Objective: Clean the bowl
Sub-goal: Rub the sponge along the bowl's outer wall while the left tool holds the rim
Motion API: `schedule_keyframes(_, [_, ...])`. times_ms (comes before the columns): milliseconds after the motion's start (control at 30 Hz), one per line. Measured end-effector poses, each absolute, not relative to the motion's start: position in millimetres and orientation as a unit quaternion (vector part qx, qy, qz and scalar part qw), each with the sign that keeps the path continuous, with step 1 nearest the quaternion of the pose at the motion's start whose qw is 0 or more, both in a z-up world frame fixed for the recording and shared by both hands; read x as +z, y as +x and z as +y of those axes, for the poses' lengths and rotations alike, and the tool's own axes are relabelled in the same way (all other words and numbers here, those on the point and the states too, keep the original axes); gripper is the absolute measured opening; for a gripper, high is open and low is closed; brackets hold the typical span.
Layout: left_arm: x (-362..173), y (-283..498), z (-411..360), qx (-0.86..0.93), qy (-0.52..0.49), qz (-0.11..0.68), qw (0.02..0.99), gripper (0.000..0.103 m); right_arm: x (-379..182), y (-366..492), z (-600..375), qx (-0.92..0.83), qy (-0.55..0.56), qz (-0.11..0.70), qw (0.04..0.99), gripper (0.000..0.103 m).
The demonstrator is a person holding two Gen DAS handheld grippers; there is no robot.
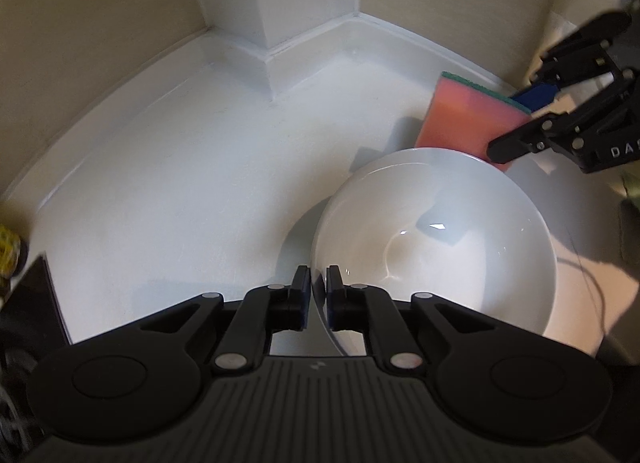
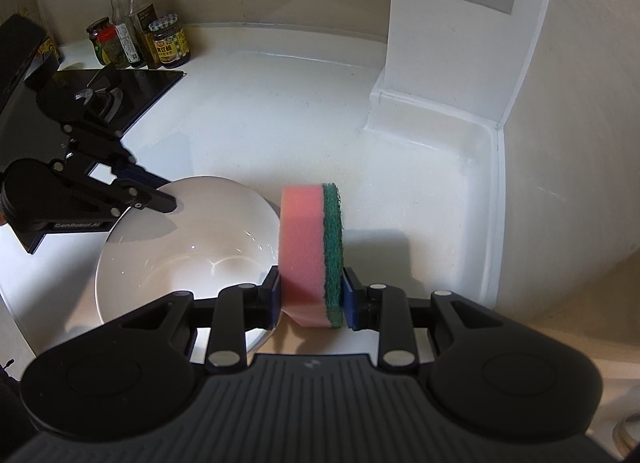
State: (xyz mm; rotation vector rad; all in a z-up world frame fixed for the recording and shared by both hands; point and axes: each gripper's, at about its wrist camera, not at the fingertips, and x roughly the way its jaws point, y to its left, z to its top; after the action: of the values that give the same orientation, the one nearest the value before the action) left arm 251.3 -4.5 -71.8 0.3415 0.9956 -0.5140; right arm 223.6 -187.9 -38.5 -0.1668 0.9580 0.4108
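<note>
A white bowl (image 1: 440, 247) sits on the white counter; it also shows in the right wrist view (image 2: 180, 259). My left gripper (image 1: 319, 295) is shut on the bowl's near rim, one finger inside and one outside; it shows in the right wrist view (image 2: 154, 191) at the bowl's far left rim. My right gripper (image 2: 311, 295) is shut on a pink sponge (image 2: 302, 247) with a green scouring side, held on edge just right of the bowl. In the left wrist view the sponge (image 1: 468, 119) hangs beyond the bowl's far rim, held by the right gripper (image 1: 520, 119).
Jars and bottles (image 2: 136, 43) stand at the back left beside a black stove top (image 2: 132, 83). A white column (image 2: 448, 63) with a vent rises at the back right. A beige wall (image 2: 580, 183) closes the right side.
</note>
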Motion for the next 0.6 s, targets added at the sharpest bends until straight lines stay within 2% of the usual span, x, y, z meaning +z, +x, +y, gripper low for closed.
schedule_keyframes(167, [-67.2,233.2,8.9,-0.218,0.107,0.468,0.850,0.009,-39.4,212.9,-199.2,0.177,-0.038,0.456,0.871,0.026])
schedule_keyframes(300, [-74.4,236.5,7.5,-0.226,0.117,0.477,0.841,0.008,-39.8,198.9,-191.0,0.189,-0.079,0.459,0.865,0.026])
schedule_keyframes(600, [-75.6,261.3,-8.4,-0.316,0.222,0.440,0.810,0.007,-38.2,227.3,-192.6,0.207,-0.077,0.464,0.858,0.026])
